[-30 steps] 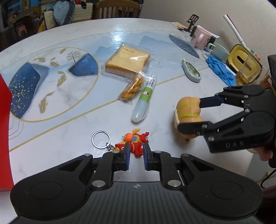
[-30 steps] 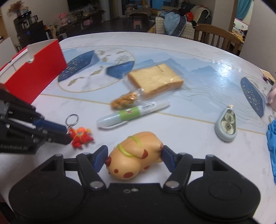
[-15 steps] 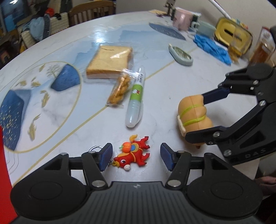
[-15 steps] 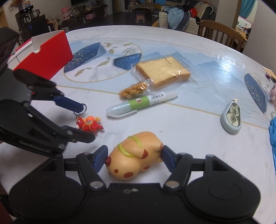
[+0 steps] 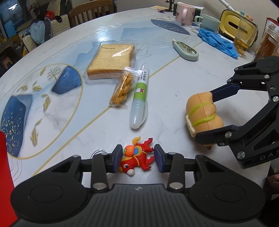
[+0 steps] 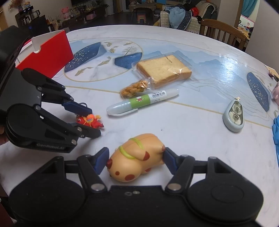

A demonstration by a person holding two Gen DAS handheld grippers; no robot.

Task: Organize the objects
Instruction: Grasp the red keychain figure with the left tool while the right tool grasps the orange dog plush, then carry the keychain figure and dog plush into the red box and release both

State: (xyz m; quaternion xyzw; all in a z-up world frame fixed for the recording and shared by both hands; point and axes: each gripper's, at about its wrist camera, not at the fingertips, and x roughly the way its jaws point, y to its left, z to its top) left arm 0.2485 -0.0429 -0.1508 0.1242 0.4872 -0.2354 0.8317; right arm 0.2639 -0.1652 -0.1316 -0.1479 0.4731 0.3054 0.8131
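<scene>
red box (image 6: pixel 52 52) standing at the far left of the table (image 5: pixel 174 83), top open with a white inner flap showing; contents hidden from both views. pink mug (image 5: pixel 184 13) and pale green cup (image 5: pixel 209 22) at the far edge, insides not visible. glass (image 5: pixel 243 40) beside the yellow case (image 5: pixel 233 26), holding amber liquid. clear wrapper around the sliced bread (image 5: pixel 111 61), another clear packet around the twisted snack (image 5: pixel 122 89), touching the bread pack. marker pen (image 5: pixel 139 97) lying just beside the snack packet. correction tape (image 5: pixel 185 50) well apart, nearer the blue gloves (image 5: pixel 218 41).

left gripper (image 5: pixel 137 158) low over the table, pointing forward, fingers (image 5: pixel 117 158) bracketing the red keychain toy (image 5: pixel 136 157); left pad touching the toy, right pad right at its edge, so closing in, grip not fully certain. key ring (image 5: pixel 97 152) peeking out behind the left finger. toy flat on the tabletop near the front edge.

right gripper (image 6: pixel 136 161) also low and level, clamped on the spotted dog toy (image 6: pixel 136 162), pads pressed on both ends. dog toy at the front of the table, right of the keychain, well short of the red box.
</scene>
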